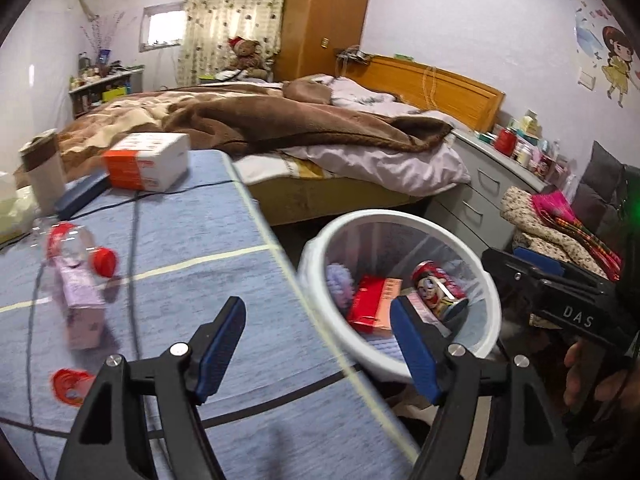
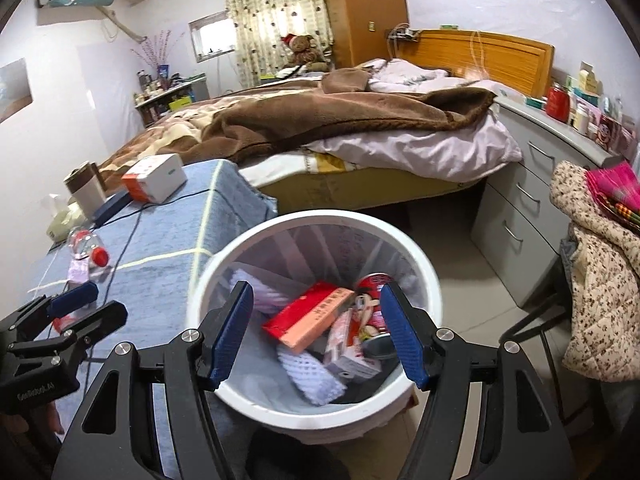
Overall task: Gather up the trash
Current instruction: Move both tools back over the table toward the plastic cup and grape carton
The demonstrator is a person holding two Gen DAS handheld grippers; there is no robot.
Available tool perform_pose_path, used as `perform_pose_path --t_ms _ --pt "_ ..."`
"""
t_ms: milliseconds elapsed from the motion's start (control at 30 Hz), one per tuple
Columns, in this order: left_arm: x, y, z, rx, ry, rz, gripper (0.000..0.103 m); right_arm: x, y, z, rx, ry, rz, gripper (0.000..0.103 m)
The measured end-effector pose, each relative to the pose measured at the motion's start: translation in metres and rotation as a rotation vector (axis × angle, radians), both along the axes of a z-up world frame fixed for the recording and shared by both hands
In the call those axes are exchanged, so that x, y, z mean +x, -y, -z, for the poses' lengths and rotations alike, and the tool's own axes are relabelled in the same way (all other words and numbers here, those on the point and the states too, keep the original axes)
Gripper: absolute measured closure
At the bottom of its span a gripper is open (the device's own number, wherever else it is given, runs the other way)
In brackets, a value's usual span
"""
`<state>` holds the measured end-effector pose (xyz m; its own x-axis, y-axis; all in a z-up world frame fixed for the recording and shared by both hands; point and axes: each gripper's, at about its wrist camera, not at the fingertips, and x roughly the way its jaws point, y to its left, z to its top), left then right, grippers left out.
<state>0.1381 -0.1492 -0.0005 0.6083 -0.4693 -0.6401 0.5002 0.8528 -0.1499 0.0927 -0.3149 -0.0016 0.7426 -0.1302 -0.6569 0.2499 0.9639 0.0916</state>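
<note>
A white bin (image 2: 316, 216) stands on the floor beside the blue-clothed table (image 1: 208, 240). Inside lie a red box (image 2: 308, 314), a red cartoon can (image 2: 370, 312), white foam netting (image 2: 308, 376) and a pink-white carton (image 2: 352, 356). My right gripper (image 2: 316, 296) hangs open above the bin, nothing between its fingers. My left gripper (image 1: 318, 312) is open and empty over the table's edge next to the bin (image 1: 384, 215). On the table lie a clear bottle (image 1: 68, 240) with a red cap, a pink carton (image 1: 80, 300) and a red plastic piece (image 1: 70, 386).
A white and orange box (image 1: 148, 160), a cup (image 1: 42, 172) and a dark blue box (image 1: 80, 196) sit at the table's far end, with a black cable (image 1: 134, 240) running across. Behind are a bed (image 2: 320, 120), grey drawers (image 2: 516, 208) and clothes on a chair (image 2: 600, 272).
</note>
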Motion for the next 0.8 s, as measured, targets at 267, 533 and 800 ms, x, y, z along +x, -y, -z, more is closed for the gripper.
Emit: perform_pose_path --t_ms 267,533,800 --pt "0.0 -0.058 -0.003 -0.008 0.014 -0.121 0.027 0.002 -0.026 0.003 0.016 0.006 -0.062 0.035" --pt "0.002 -0.124 0.005 -0.028 -0.006 -0.262 0.027 0.005 -0.052 0.005 0.031 0.014 -0.134 0.036" --pt "0.004 -0.17 0.023 -0.015 -0.05 -0.328 0.027 0.013 -0.085 0.018 0.034 -0.02 -0.222 0.036"
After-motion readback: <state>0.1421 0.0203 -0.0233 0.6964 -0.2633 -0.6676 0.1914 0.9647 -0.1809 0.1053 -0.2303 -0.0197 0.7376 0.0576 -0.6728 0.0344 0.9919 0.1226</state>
